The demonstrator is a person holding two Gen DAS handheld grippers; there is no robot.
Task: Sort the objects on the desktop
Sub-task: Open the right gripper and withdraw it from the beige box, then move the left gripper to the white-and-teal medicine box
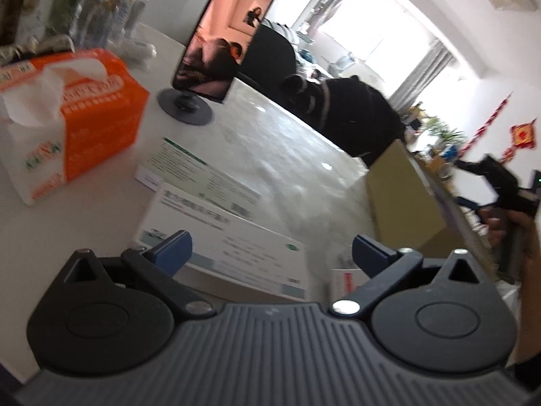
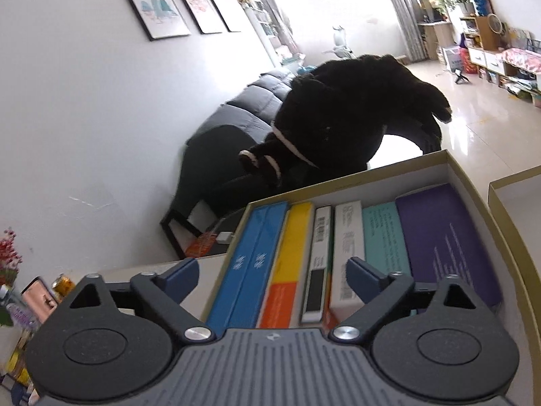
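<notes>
In the left wrist view my left gripper (image 1: 270, 253) is open and empty, hovering just above a white medicine box (image 1: 233, 250) that lies on the white table (image 1: 61, 233). A second flat white-and-green box (image 1: 196, 172) lies behind it. A small white-and-red box (image 1: 345, 284) sits by the right finger. In the right wrist view my right gripper (image 2: 272, 279) is open and empty above a tan storage box (image 2: 473, 186). The box holds upright packs: blue (image 2: 250, 264), yellow-orange (image 2: 287, 264), white (image 2: 318, 264), white (image 2: 348, 253), teal (image 2: 385, 240), purple (image 2: 446, 237).
An orange tissue box (image 1: 77, 118) stands at the left. A phone on a round stand (image 1: 219, 40) stands behind the boxes. Bottles and clutter (image 1: 101, 10) line the far left. A second tan box edge (image 2: 517, 189) is at the right. A black sofa with dark clothing (image 2: 338, 118) lies beyond the table.
</notes>
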